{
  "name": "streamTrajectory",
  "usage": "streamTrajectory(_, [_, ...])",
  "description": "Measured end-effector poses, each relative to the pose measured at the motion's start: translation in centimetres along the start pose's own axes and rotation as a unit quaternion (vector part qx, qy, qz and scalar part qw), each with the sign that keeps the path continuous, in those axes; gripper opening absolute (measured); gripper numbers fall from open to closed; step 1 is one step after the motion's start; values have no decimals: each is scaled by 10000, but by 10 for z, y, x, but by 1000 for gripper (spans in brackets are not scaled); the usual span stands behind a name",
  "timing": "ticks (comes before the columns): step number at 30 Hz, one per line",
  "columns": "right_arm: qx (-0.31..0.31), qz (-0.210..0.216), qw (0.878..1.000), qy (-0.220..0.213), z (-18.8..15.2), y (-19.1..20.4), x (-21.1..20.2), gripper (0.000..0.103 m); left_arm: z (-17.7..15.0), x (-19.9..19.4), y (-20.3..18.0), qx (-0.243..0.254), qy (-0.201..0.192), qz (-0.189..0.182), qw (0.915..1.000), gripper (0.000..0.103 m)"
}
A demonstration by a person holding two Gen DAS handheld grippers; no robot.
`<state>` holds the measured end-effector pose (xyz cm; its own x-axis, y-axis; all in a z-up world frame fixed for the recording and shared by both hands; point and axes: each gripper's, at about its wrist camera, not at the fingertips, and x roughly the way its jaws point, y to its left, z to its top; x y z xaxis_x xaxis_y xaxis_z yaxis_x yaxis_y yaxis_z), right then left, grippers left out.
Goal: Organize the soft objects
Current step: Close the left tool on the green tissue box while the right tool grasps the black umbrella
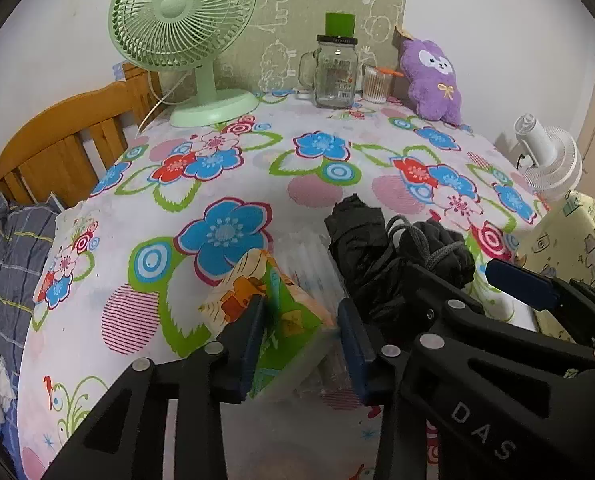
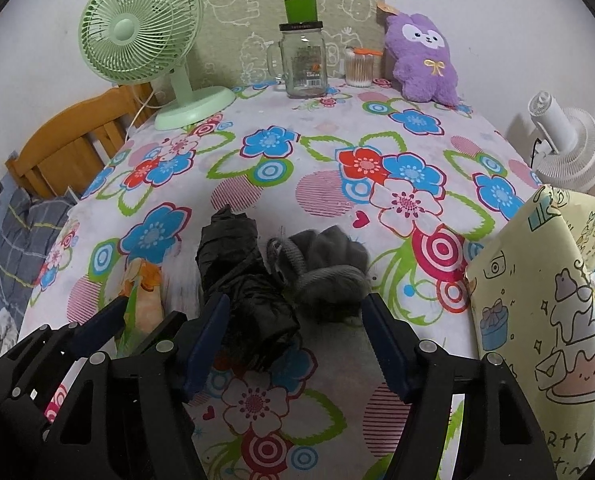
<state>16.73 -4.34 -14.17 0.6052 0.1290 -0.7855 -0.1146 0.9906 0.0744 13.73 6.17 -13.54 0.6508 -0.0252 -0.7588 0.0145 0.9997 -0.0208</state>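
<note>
Left wrist view has the tissue pack (image 1: 273,312) sitting between the left gripper (image 1: 303,344) pads, jaws narrowed onto it at the near edge of the floral tablecloth (image 1: 201,184). I'd squeeze gently and lift straight, since it's squishy plastic wrap, green and orange print. Right gripper (image 2: 293,344) hangs wide, empty, straddling the black folded umbrella (image 2: 237,276) and grey pouch (image 2: 329,268) just beside it.

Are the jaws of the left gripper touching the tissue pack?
Touching. In the left wrist view the left gripper has its jaws around the tissue pack, and the left jaw presses on its orange end with no gap showing.
</note>
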Motion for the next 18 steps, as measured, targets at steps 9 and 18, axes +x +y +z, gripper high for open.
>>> streamTrajectory(9, [-98,189,9998,65,7,9,-1,58,1,-4,3,45,-99,-13,9999,23])
streamTrajectory(18, [-184,308,9989,304,3,25,12,44,-7,0,14,-88,0,-157,9998,21])
